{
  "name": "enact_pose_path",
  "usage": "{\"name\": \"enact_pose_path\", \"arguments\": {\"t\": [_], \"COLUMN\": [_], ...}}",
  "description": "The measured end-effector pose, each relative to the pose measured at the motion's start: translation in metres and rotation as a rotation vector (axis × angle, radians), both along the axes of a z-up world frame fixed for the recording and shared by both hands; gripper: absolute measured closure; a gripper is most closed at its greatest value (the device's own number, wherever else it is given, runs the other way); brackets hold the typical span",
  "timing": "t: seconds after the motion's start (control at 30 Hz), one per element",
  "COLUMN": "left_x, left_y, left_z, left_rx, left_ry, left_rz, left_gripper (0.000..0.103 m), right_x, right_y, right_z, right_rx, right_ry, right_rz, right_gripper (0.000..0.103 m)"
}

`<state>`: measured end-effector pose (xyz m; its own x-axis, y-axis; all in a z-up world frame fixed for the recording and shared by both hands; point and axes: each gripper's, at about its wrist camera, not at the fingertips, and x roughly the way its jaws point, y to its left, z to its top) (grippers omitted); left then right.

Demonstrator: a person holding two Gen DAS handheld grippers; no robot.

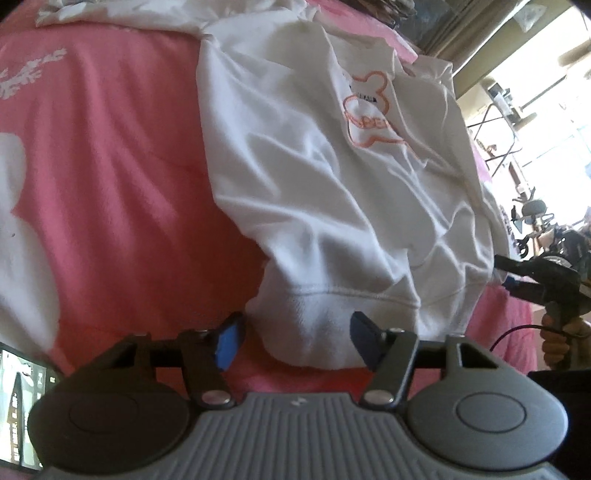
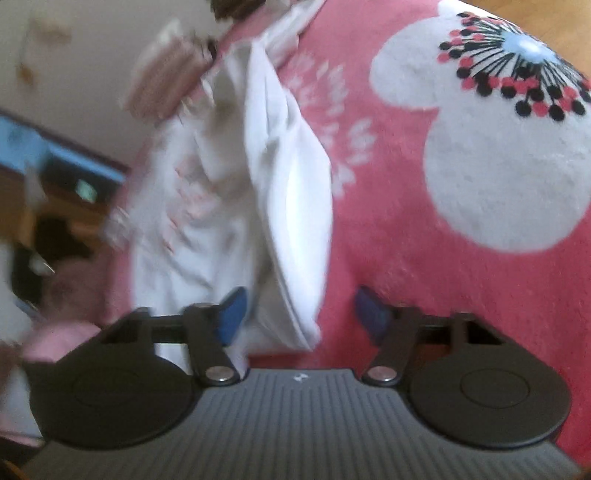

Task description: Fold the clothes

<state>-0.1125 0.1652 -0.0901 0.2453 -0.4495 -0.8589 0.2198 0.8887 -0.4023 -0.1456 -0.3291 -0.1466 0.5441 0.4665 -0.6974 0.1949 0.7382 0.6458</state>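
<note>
Daylight floods in from the blown-out window (image 1: pixel 546 122) at the far right of the left wrist view, leaving soft shadows in the white sweatshirt (image 1: pixel 332 177) folds. The right wrist view is motion-blurred, worst at its left edge. Both views curve strongly at their borders.

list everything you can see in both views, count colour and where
sweatshirt: 1, white with an orange print, lying on the blanket; its ribbed cuff sits between the left fingers
blanket: 1, pink with white flower shapes, under everything
second garment: 1, white, crumpled at the blanket's far edge
phone: 1, dark with a lit screen, bottom left of the left view
left gripper: 1, grey and black with blue pads, open around the cuff
right gripper: 1, same colours, open over a sweatshirt edge
hand: 1, holding the right gripper's handle, right edge of the left view
</note>
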Motion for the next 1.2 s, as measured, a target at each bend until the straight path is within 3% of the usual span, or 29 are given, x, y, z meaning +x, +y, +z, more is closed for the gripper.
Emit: {"name": "enact_pose_path", "arguments": {"t": [0.03, 0.07, 0.1, 0.27, 0.37, 0.53, 0.63, 0.73, 0.83, 0.97, 1.1, 1.2], "left_x": [0.000, 0.000, 0.000, 0.001, 0.001, -0.001, -0.001, -0.001, -0.001, 0.001, -0.001, 0.001], "left_y": [0.000, 0.000, 0.000, -0.002, -0.002, -0.001, -0.001, -0.001, -0.001, -0.009, -0.021, -0.029], "left_z": [-0.001, -0.002, -0.003, -0.003, -0.002, -0.003, -0.002, -0.002, 0.000, 0.001, 0.000, 0.000], "left_rx": [0.003, 0.003, 0.004, 0.006, 0.001, 0.012, 0.018, 0.023, 0.020, 0.018, 0.033, 0.033], "left_ry": [-0.001, -0.001, 0.001, 0.004, 0.004, 0.007, 0.004, 0.001, -0.011, -0.024, -0.045, -0.068], "left_rz": [0.008, 0.016, 0.024, 0.024, 0.016, 0.003, 0.000, -0.003, -0.010, -0.039, -0.073, -0.094], "left_gripper": [0.048, 0.053, 0.058, 0.062, 0.062, 0.062, 0.061, 0.060, 0.058, 0.056, 0.056, 0.056], "right_x": [-0.001, -0.001, -0.001, 0.000, 0.011, 0.025, 0.035, 0.041, 0.031, 0.023, 0.037, 0.067], "right_y": [0.003, 0.002, 0.001, -0.008, -0.030, -0.061, -0.071, -0.075, -0.079, -0.057, -0.026, 0.017], "right_z": [0.002, 0.003, 0.004, 0.045, 0.066, 0.068, 0.051, 0.043, 0.054, 0.086, 0.120, 0.127], "right_rx": [-0.037, -0.042, -0.047, -0.192, -0.285, -0.467, -0.568, -0.593, -0.618, -0.777, -0.650, -0.487], "right_ry": [0.002, 0.006, 0.011, -0.089, -0.134, -0.131, -0.050, -0.009, -0.068, -0.229, -0.389, -0.375], "right_rz": [0.006, 0.009, 0.012, 0.041, -0.013, -0.038, -0.032, -0.081, -0.159, -0.170, -0.031, 0.156], "right_gripper": [0.069, 0.093, 0.098, 0.101, 0.101, 0.101, 0.097, 0.075, 0.056, 0.055, 0.055, 0.054]}}
